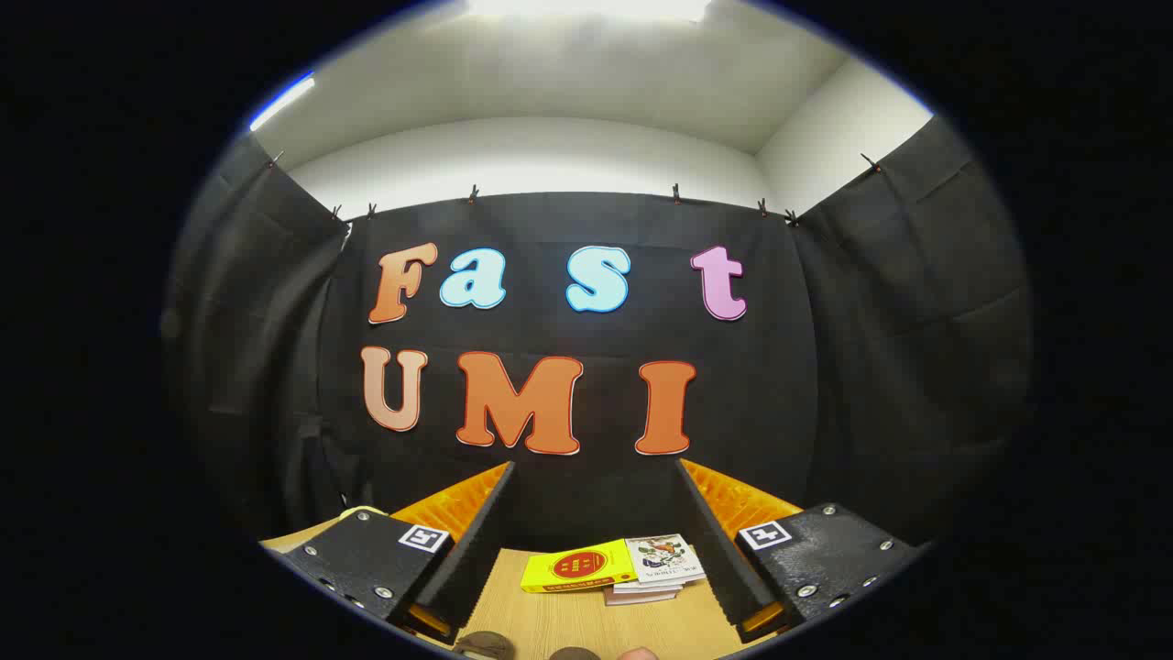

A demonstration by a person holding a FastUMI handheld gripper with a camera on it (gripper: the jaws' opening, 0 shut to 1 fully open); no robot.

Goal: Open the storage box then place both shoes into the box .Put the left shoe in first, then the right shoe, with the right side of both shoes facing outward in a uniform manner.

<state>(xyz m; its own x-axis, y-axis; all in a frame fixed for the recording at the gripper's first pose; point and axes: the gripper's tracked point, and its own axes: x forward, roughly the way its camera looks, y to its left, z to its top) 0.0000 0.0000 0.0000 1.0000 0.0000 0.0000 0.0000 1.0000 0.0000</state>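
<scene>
Jaws stand wide apart and released; nothing lies between them and neither finger touches anything. Gripper (596, 550) is held level and raised, aimed at the booth's back wall rather than down at the work, which reads as a waiting or starting pose.

Between the fingers and just beyond them, a yellow box (577, 568) lies flat on the wooden table (550, 623), touching a small stack of books (662, 564) on its right. Both sit close to the wall, well clear of the fingers; judged to be clutter pushed back, not task items.

Storage box and shoes cannot be located from this pose. Two dark rounded shapes (483, 644) at the table's near edge, below the fingers, are too cropped to identify; they may be shoe parts, unconfirmed.

Judgement: task not begun. The gripper must tilt down to find the storage box before any lid work.
</scene>
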